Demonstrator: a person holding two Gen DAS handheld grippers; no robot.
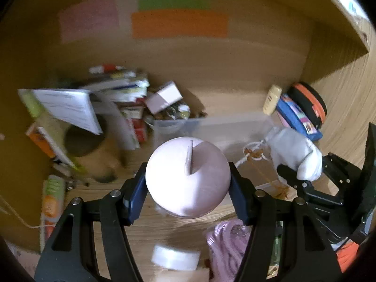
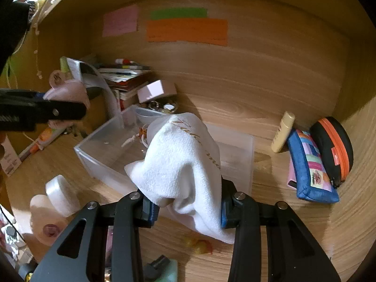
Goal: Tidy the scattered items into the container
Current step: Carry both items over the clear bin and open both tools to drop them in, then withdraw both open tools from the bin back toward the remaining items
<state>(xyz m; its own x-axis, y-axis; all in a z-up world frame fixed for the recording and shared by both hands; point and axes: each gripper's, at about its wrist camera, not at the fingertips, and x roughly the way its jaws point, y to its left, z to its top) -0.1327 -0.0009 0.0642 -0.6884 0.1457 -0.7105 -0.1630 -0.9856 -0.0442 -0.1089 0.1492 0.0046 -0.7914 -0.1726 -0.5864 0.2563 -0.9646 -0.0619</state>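
My left gripper [image 1: 188, 188] is shut on a round pale pink object [image 1: 188, 176] and holds it above the wooden desk, in front of a clear plastic container [image 1: 211, 129]. My right gripper [image 2: 186, 209] is shut on a white drawstring cloth pouch [image 2: 183, 159], held over the near side of the container [image 2: 98, 162]. The pouch also shows in the left wrist view [image 1: 293, 150], with its cord hanging into the container. The left gripper with its pink object [image 2: 68, 94] shows at the left of the right wrist view.
A pile of books and papers [image 1: 94, 103] lies left of the container. A cream tube [image 2: 282, 131], blue pouch [image 2: 310, 166] and black-orange case [image 2: 333, 145] lie at the right. A white round item [image 1: 176, 257], pink cord bundle [image 1: 225, 246] and a tube [image 1: 52, 199] lie nearer.
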